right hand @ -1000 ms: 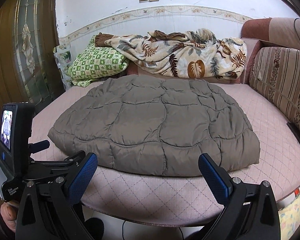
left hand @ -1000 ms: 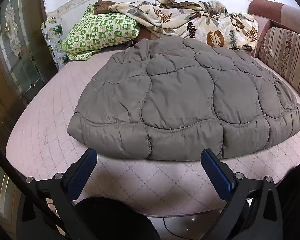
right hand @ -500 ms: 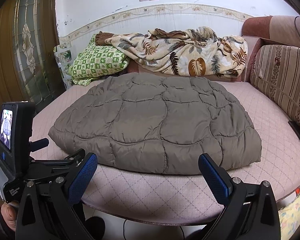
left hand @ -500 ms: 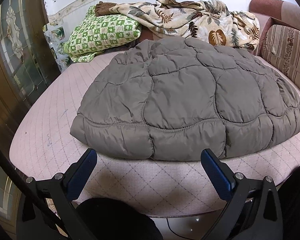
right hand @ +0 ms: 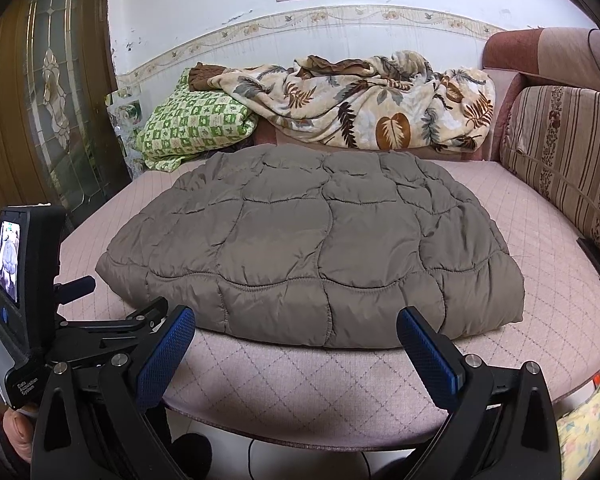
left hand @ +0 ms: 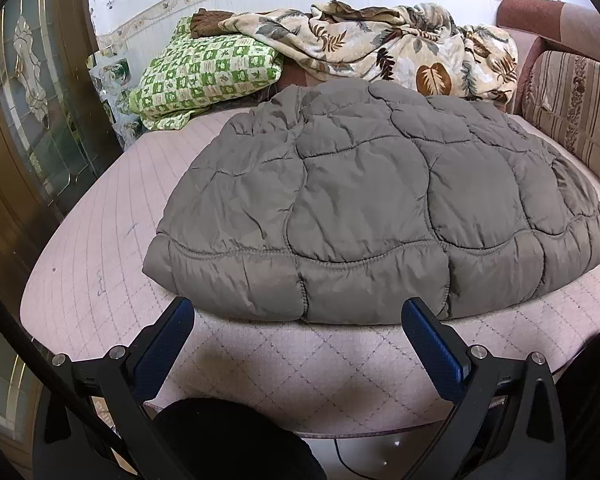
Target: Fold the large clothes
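Grey-brown quilted coat (left hand: 372, 216) (right hand: 316, 252) lies flat in a broad folded slab on the pink quilted sofa seat (left hand: 100, 240) (right hand: 540, 240), its thick hem edge facing the cameras, near the seat's front edge. Stitching forms large wavy panels; surface puffy, some creases toward the far end. Left gripper (left hand: 298, 318) hovers just short of the hem, jaws spread wide, nothing between the blue pads (left hand: 164, 344); both fingertips sit close to the coat's near edge, contact not clear. Right gripper (right hand: 296, 326) likewise wide apart and empty, fingertips at the hem line, blue pads (right hand: 424, 352) facing inward. In the right wrist view the left gripper's body (right hand: 28, 300) shows at lower left, with a small lit screen. Beyond the coat: green checked pillow (left hand: 208, 72) (right hand: 192, 128) at far left, leaf-print blanket (left hand: 380, 48) (right hand: 364, 100) heaped along the back. Striped cushion (left hand: 576, 108) (right hand: 560, 152) on the right. Dark flat object (right hand: 598, 264) lies on the seat beside that cushion, identity unclear. Wooden door with patterned glass (left hand: 24, 92) (right hand: 56, 92) at left.
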`<control>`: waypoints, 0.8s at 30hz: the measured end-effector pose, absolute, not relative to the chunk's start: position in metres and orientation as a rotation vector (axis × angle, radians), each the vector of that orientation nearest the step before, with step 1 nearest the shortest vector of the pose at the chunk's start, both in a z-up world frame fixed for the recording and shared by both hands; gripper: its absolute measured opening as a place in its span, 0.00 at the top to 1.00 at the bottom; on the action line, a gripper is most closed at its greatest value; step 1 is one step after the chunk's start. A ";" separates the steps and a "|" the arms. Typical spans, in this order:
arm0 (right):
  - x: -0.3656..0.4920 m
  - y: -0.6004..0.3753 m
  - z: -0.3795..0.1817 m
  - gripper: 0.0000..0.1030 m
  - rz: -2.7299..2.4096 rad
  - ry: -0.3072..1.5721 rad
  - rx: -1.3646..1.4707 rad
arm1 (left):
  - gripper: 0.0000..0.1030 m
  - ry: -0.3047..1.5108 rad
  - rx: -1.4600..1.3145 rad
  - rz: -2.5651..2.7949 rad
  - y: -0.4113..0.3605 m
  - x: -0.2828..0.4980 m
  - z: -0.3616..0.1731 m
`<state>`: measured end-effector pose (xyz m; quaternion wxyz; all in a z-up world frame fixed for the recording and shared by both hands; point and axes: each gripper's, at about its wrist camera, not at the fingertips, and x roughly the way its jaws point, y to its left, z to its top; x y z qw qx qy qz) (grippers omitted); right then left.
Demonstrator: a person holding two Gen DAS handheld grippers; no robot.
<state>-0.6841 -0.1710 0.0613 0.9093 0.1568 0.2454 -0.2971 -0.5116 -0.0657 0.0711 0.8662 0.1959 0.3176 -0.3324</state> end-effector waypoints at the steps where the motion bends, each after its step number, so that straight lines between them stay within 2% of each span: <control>1: -0.684 -0.171 0.061 0.01 -0.612 0.506 0.325 | 0.00 0.661 0.405 -0.702 -0.065 -0.512 0.072; 24: -0.689 -0.177 0.059 0.01 -0.628 0.501 0.341 | 0.00 0.652 0.396 -0.718 -0.064 -0.515 0.076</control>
